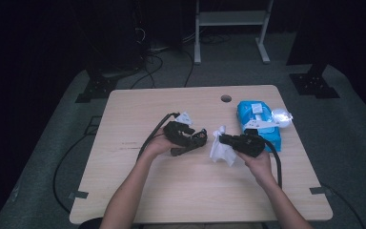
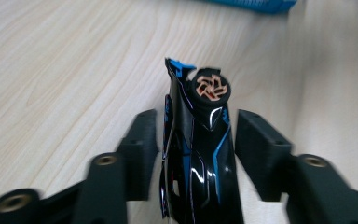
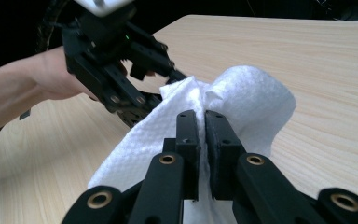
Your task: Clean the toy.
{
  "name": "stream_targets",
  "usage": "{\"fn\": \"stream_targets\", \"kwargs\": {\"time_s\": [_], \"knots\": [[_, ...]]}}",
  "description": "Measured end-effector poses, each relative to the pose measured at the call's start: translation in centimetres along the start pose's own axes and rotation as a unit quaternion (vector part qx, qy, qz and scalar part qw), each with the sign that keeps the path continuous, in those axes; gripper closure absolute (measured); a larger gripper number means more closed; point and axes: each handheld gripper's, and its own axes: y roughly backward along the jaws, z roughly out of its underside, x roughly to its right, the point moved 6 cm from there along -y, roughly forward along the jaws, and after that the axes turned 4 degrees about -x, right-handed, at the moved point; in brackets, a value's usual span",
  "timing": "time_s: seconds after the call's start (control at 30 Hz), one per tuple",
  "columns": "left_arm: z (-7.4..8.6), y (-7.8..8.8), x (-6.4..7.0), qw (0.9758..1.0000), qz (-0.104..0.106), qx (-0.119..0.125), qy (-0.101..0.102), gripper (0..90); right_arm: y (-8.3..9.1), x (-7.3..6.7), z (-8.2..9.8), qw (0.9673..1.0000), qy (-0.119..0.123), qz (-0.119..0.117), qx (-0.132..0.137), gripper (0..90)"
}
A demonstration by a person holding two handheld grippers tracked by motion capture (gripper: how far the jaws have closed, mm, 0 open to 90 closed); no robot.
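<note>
Right gripper (image 3: 201, 119): jaws were clamped on a white wipe (image 3: 242, 100), held above the desk (image 1: 138, 105) near its right edge.
Left gripper (image 2: 193, 140): jaws stood apart around a black-and-blue toy car (image 2: 198, 154); pads clear of it, no grip, near the desk centre.
Wipe pack (image 1: 257, 121): blue, flap open, by the right edge.
Progress: 1 wipe drawn; judged that wiping the car was left.
</note>
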Motion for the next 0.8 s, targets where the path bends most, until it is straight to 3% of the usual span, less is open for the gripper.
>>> {"fn": "stream_targets", "kwargs": {"time_s": [0.03, 0.13, 0.23, 0.27, 0.3, 0.37, 0.47, 0.53, 0.63, 0.8], "knots": [[0.1, 0.8, -0.2, 0.9998, 0.001, 0.016, 0.008, 45.7, 0.0, 0.0, 0.0, 1.0, 0.0, -0.001, 0.001, 83.4], [0.3, 1.5, -0.4, 0.9996, 0.006, 0.023, 0.017, 44.2, 0.0, 0.0, 0.1, 1.0, 0.0, -0.002, 0.0, 83.4], [0.7, 2.8, -1.1, 0.9975, 0.014, 0.053, 0.045, 43.5, -0.1, 0.3, 0.4, 1.0, -0.004, -0.003, -0.005, 83.4], [0.7, 2.8, -1.1, 0.9975, 0.014, 0.053, 0.045, 43.1, -0.1, 0.4, 0.5, 1.0, -0.004, -0.002, -0.008, 83.4], [0.9, 3.1, -1.5, 0.9962, 0.018, 0.059, 0.061, 42.7, -0.2, 0.5, 0.6, 1.0, -0.003, 0.0, -0.01, 83.3], [1.3, 3.0, -1.9, 0.9959, 0.012, 0.054, 0.071, 41.7, -0.2, 0.6, 0.7, 0.9999, -0.004, 0.0, -0.009, 83.1], [1.9, 2.4, -2.2, 0.9943, 0.021, 0.045, 0.094, 39.6, -0.3, 0.5, 0.7, 0.9999, -0.002, 0.0, -0.011, 83.1], [2.1, 2.2, -2.2, 0.9926, 0.025, 0.051, 0.107, 38.4, -0.3, 0.4, 0.7, 0.9999, -0.001, -0.001, -0.012, 83.2], [2.2, 2.2, -2.2, 0.9913, 0.026, 0.061, 0.114, 39.4, -0.4, 0.5, 0.7, 0.9999, 0.001, -0.001, -0.014, 83.2], [2.2, 2.3, -1.8, 0.9933, 0.022, 0.056, 0.099, 40.3, -0.2, 0.5, 0.7, 0.9997, 0.01, 0.004, -0.022, 83.2]]}}
